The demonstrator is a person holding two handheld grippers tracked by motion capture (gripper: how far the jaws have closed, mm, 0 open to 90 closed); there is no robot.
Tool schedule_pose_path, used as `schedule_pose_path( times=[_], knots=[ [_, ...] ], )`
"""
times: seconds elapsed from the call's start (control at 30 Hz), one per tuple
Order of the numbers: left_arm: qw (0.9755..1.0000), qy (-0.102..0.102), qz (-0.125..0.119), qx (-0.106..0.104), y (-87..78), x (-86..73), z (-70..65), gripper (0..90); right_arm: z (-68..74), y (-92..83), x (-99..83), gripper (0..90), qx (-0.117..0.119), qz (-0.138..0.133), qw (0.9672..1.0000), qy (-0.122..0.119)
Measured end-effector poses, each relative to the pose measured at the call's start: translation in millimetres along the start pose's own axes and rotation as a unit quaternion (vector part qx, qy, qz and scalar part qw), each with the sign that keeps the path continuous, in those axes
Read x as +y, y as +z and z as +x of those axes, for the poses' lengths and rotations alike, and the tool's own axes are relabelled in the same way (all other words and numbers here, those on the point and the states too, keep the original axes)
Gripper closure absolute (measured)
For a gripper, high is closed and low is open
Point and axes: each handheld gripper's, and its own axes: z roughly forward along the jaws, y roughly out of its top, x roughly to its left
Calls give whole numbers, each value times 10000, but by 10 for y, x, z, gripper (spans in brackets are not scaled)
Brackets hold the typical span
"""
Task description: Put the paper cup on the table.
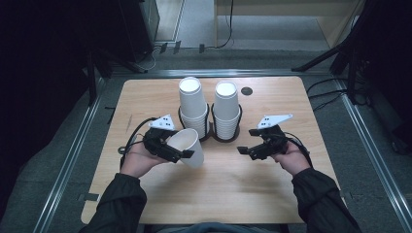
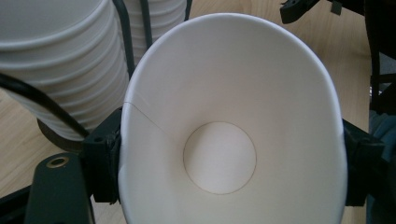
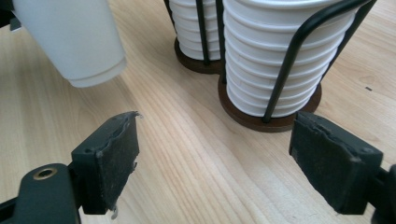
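1. Dark surroundings frame a pale wooden table (image 1: 218, 194) that stands on a grey floor with metal rails along its sides.
2. Two stacks of white paper cups stand side by side at the far middle of the table, each inside a black wire holder on a round dark base: the left stack (image 1: 193, 104) and the right stack (image 1: 226, 109). The two bases sit just beside each other.
3. A small dark round disc (image 1: 247, 91) lies on the table near the far edge, to the right of the stacks.
4. The left gripper (image 1: 180, 148) holds a single paper cup (image 1: 187, 145), tilted on its side, with its open mouth facing back toward the person. Its jaws press on opposite sides of the cup near the rim, and the rim is squeezed into an oval in the left gripper view (image 2: 233, 126).
5. The held cup is off the table, just in front of the left stack.
6. The right gripper (image 1: 248, 141) hovers over bare wood in front of the right stack, its jaws spread wide with nothing between them.
7. In the right gripper view, the held cup's bottom (image 3: 79, 42) hangs at upper left, and the right stack (image 3: 275, 60) stands close ahead.
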Motion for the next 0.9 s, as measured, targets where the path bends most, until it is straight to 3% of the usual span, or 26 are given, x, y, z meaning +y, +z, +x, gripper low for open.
schedule_pose_path(
  times=[0.23, 0.33, 0.57, 0.9],
  knots=[
    [10000, -81, 16, 51, -123, -63, 55, 184, -12, 38, 28, 192, -59, -21, 10000, -61],
    [9998, -152, -93, 23, -191, -81, 78, 184, -35, 24, 46, 201, -82, -157, 9998, 54],
    [9996, -150, 0, 247, -296, -132, 177, 183, -96, 6, 21, 202, -178, -110, 9997, 158],
    [9982, -365, 38, 479, -367, -210, 366, 183, -93, 15, -20, 202, -174, -42, 9996, 203]
  ],
)
